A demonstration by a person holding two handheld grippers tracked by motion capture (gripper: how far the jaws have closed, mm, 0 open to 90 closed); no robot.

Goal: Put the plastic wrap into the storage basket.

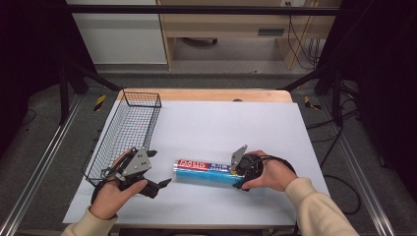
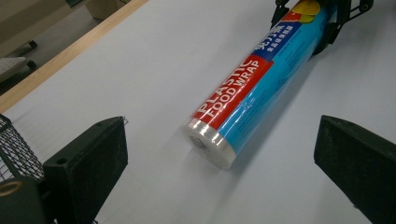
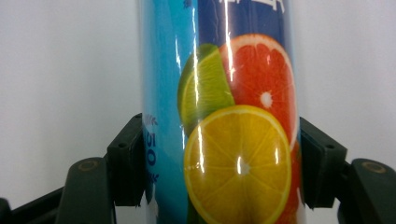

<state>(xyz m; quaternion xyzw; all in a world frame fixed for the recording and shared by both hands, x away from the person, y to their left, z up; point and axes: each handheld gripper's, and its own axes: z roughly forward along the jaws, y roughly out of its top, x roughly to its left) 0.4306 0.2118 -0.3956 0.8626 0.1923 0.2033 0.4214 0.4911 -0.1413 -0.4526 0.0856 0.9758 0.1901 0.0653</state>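
The right gripper [image 1: 239,173] has its two black jaws clamped on the right end of the long cylindrical roll of plastic food wrap in blue, red and clear film [image 1: 203,172]; in the right gripper view the pads press on both sides of the roll [image 3: 233,116], just where the printed citrus slices sit; the roll lies flat on the pale grey table mat [image 1: 221,123], lengthwise from left to right, near the mat's front edge.

The left gripper [image 1: 160,169] holds its jaws wide apart with nothing between them; in the left gripper view they frame the roll's near, left end [image 2: 208,144] without touching it, and bare mat lies between jaw tips and roll.

Behind the roll the mat is free up to the far wooden table edge [image 1: 206,94]; to the right it runs open to the mat's border; to the left stands the black wire mesh basket [image 1: 125,135], along the mat's left edge, just beside the left gripper.

The right hand [image 1: 270,172] wraps its gripper from the right, forearm coming in from the lower right corner in a cream sleeve; the left hand [image 1: 115,194] grips from below, jaws pointing right towards the roll.
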